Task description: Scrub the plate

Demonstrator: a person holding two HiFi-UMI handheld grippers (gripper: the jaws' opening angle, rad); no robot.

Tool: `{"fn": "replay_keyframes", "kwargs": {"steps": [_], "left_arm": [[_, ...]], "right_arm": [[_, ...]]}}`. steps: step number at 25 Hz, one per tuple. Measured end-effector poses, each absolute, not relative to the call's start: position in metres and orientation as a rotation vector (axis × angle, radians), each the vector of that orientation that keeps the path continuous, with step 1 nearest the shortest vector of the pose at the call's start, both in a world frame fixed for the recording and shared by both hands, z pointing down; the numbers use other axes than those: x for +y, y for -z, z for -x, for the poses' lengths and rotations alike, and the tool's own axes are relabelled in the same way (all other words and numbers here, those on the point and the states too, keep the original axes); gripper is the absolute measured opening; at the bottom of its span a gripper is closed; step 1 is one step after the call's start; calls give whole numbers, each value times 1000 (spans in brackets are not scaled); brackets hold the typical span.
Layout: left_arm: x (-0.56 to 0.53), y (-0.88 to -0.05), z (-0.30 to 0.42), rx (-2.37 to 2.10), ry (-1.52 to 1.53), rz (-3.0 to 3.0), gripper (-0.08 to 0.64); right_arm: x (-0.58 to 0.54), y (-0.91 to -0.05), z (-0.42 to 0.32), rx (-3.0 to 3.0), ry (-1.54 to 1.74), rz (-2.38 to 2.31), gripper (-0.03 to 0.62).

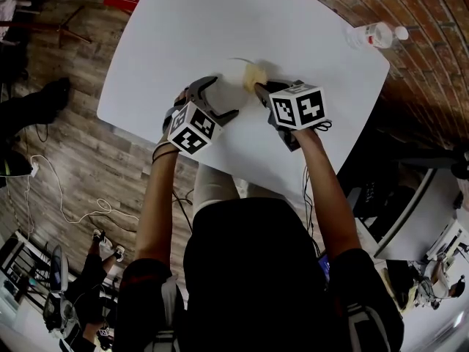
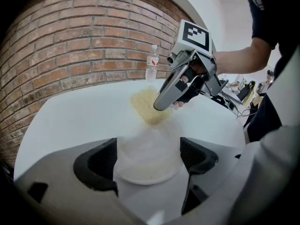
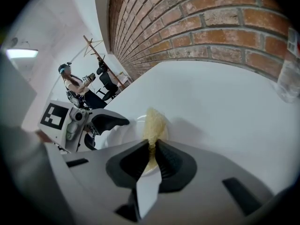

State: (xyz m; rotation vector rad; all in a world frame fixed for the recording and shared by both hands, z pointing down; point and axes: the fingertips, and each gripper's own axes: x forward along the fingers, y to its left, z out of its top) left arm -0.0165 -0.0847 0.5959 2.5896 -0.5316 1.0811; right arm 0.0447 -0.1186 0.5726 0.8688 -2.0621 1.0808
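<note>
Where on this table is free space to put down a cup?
The table is bare over its far half, from the left edge to the bottle at the right corner. The near middle is crowded: the left gripper holds the plate, and the right gripper holds the sponge.

Plate (image 2: 147, 168): its far rim blurs into the surface (image 2: 70, 116) in your left gripper view. In your right gripper view the jaws and sponge (image 3: 153, 121) cover most of it. From your head it is white on white, its outline faint.
Sponge: its lower end is buried between your right jaws. In the left gripper view the right gripper (image 2: 161, 104) covers one side.
Bottle (image 3: 288, 78): cut off by the right gripper view's edge; its label is too small to read anywhere.
Surface: your head and shoulders hide its near edge.
Person (image 3: 70, 83): too small to make out.
</note>
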Motion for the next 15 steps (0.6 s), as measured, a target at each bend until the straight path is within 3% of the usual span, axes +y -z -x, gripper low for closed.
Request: {"fn": "replay_keyframes", "kwargs": {"steps": [15], "left_arm": [[-84,-596,16,-529,-1081,-2589,402]], "right_arm": [[-116,-572,-50,-2053,-1068,-886,41]]}}
